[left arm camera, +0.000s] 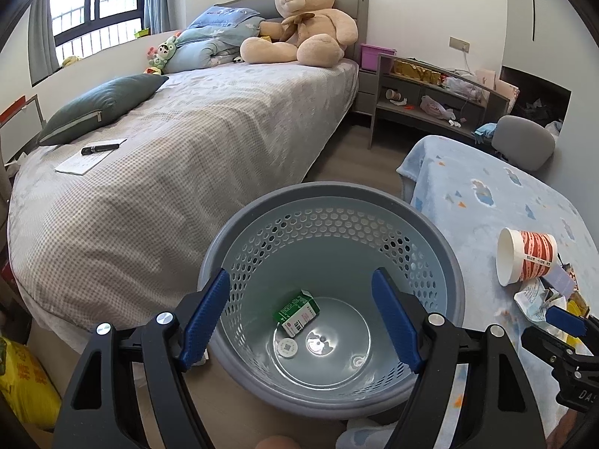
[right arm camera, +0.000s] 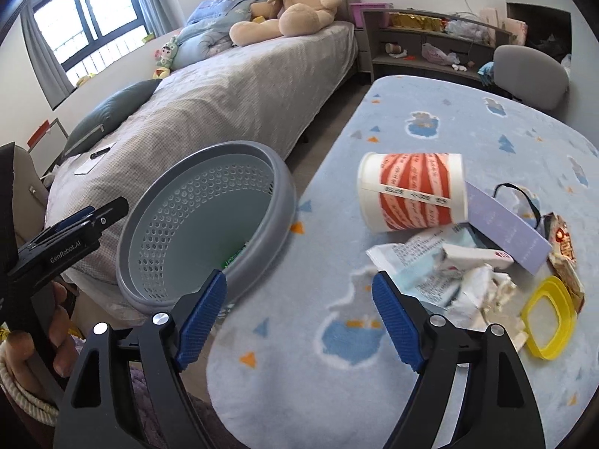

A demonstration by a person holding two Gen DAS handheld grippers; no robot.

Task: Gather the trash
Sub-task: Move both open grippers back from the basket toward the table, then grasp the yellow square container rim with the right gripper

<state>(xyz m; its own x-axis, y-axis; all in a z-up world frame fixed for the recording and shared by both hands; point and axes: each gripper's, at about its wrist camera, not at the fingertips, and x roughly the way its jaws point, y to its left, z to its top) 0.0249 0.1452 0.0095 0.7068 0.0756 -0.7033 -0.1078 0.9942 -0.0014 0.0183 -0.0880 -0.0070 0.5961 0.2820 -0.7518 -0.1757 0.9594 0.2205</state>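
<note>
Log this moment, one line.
left tool: open, over bin | right tool: open, empty | cup, papers on table

Both tongs [left arm camera: 301, 318] [right arm camera: 299, 321] have black arms, ribbed blue pads, silver screws; one reads "GenRobot.AI".

We see the waste basket [left arm camera: 331, 292] mouth wide open from above — only a green carton [left arm camera: 297, 312] and a small round lid [left arm camera: 287, 348] lie at its bottom. On the blue blanket [right arm camera: 430, 112] the near and far parts are bare, while the tipped paper cup [right arm camera: 411, 192], crumpled wrappers [right arm camera: 468, 288] and yellow ring [right arm camera: 550, 316] crowd its right side — the bed [left arm camera: 168, 157] flanks the basket.
</note>
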